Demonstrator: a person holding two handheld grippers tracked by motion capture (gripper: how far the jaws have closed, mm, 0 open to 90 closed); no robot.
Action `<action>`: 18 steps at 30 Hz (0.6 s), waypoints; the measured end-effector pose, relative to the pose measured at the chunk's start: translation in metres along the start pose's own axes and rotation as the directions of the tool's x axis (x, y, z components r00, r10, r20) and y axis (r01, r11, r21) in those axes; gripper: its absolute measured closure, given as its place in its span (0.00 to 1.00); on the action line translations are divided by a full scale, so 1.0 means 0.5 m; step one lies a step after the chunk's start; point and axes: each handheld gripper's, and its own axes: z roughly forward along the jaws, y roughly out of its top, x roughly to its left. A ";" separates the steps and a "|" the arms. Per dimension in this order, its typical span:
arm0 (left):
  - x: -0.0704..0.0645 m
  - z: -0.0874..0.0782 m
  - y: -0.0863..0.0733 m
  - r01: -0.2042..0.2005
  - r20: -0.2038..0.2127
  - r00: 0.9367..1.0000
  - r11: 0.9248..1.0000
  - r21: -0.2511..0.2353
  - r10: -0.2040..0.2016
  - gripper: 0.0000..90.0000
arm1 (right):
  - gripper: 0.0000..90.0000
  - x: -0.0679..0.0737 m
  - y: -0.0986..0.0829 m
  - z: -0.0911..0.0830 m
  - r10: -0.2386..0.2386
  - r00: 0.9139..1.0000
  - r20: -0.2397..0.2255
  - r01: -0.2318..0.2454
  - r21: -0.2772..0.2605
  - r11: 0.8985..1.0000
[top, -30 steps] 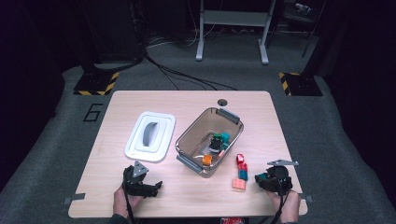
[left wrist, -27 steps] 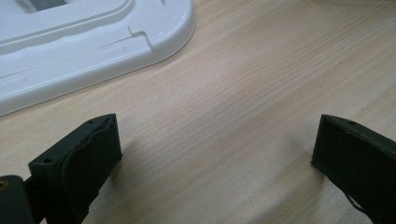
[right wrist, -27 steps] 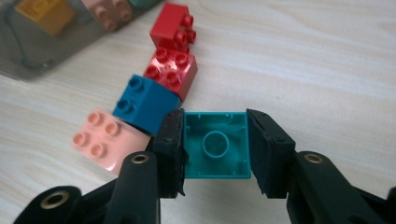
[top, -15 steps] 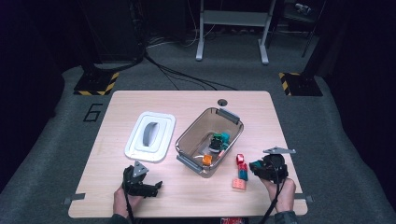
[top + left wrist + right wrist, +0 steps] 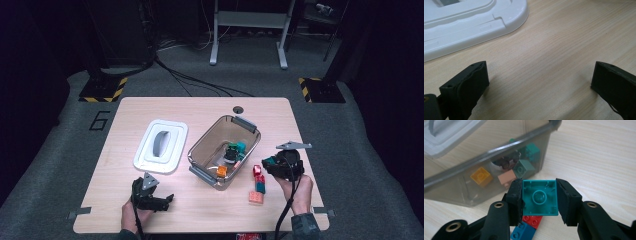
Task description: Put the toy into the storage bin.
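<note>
Bricks partly binned: our right gripper clamps a teal brick; our left gripper rests open, empty.

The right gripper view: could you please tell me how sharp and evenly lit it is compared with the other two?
Right gripper view: teal brick crisp, bin behind softer. Left gripper view: jaws cast soft shadows on the table. High view: bright table, dark surroundings.

One bin, one lid, two hand-held grippers, one held teal brick.
</note>
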 end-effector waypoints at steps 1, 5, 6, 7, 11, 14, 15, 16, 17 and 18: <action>0.000 0.000 0.000 0.000 0.000 1.000 1.000 0.000 0.000 0.01 | 0.66 0.000 0.004 -0.001 -0.014 1.000 -0.004 0.014 -0.007 1.000; 0.000 0.000 0.000 -0.002 0.001 1.000 1.000 0.000 0.002 0.01 | 0.65 0.007 0.023 -0.008 -0.025 1.000 -0.005 0.024 -0.020 1.000; 0.000 0.000 0.000 0.000 0.000 1.000 1.000 0.000 0.000 0.01 | 0.66 0.008 0.028 -0.010 -0.033 0.999 -0.005 0.033 -0.021 0.999; 0.000 0.000 0.000 -0.001 0.000 1.000 1.000 0.000 0.001 0.01 | 0.65 0.009 0.033 -0.012 -0.039 0.999 -0.004 0.038 -0.021 0.999; 0.000 0.000 0.000 -0.001 0.000 1.000 1.000 0.000 0.001 0.01 | 0.66 0.017 0.053 -0.018 -0.055 0.998 -0.007 0.055 -0.036 0.998; 0.000 0.000 0.000 -0.001 0.000 1.000 1.000 0.000 0.001 0.01 | 0.66 0.024 0.068 -0.022 -0.066 0.998 -0.009 0.065 -0.048 0.997; 0.000 0.000 0.000 -0.002 0.001 1.000 1.000 0.000 0.002 0.01 | 0.66 0.027 0.073 -0.023 -0.069 0.998 -0.013 0.068 -0.051 0.996; 0.000 0.000 0.000 -0.001 0.001 1.000 1.000 0.000 0.001 0.01 | 0.66 0.028 0.077 -0.024 -0.078 0.997 -0.013 0.077 -0.050 0.996; 0.000 0.000 0.000 -0.001 0.000 1.000 1.000 -0.001 0.001 0.01 | 0.65 0.031 0.083 -0.024 -0.083 0.996 -0.010 0.082 -0.052 0.995; 0.000 0.000 0.000 -0.001 0.000 1.000 1.000 -0.001 0.001 0.01 | 0.65 0.031 0.083 -0.024 -0.083 0.996 -0.010 0.082 -0.052 0.995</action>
